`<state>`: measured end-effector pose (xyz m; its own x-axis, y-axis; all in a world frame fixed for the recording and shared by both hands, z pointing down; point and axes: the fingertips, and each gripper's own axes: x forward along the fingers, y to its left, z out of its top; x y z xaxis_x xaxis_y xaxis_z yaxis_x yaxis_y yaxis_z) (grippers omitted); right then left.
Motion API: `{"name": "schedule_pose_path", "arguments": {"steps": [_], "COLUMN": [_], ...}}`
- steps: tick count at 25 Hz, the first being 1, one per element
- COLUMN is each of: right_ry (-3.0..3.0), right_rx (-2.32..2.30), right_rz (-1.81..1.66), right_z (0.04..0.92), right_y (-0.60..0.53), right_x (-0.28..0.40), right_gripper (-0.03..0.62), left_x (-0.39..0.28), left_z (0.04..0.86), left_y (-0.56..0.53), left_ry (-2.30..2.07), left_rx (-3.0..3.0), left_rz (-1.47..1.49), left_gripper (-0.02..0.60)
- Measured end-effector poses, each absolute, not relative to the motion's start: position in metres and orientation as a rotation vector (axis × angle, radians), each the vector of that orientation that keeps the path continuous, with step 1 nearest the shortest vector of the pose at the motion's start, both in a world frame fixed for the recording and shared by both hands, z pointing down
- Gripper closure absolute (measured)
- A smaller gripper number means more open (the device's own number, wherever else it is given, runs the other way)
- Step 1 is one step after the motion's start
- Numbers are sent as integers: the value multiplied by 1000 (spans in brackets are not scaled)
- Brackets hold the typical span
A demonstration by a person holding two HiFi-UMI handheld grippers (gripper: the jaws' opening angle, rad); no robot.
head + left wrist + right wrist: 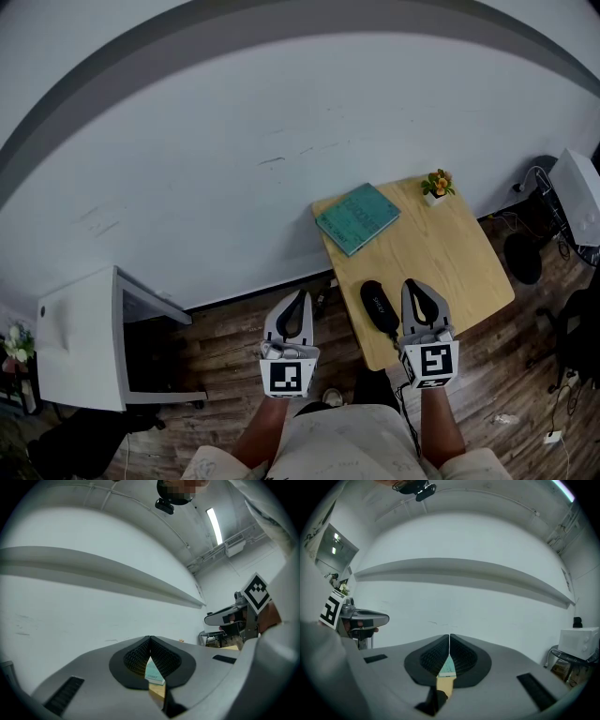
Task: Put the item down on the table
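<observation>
Black oval case (379, 307) lies on the light wooden counter (469, 262), just beside the right gripper (413, 285). Its jaws and the left gripper's (299, 296) are clenched, empty.

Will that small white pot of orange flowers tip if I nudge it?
Likely tippy: the white pot of orange flowers looks narrower than its blooms. Probably light, and near the wooden table's edge, so it might slide off.

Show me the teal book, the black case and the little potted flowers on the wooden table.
teal book (358, 217), head view, middle of cover
black case (379, 307), head view, middle of top
potted flowers (437, 183), head view, orange blossoms
</observation>
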<state>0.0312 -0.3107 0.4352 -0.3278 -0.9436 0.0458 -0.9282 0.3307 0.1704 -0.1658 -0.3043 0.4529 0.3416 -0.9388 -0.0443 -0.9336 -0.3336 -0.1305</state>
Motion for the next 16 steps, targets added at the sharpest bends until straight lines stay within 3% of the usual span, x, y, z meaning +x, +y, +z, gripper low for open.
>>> {"name": "schedule_pose_path", "arguments": {"steps": [16], "right_ry": [-2426], "right_rx": [1732], "right_rz": [-147], "right_z": [439], "right_y": [-316], "right_x": [32], "right_gripper": [574], "left_x": [-165], "left_z": [456], "left_y": [-307], "left_ry": [1746], "left_rx": [-2477], "left_rz": [-45], "left_gripper": [574]}}
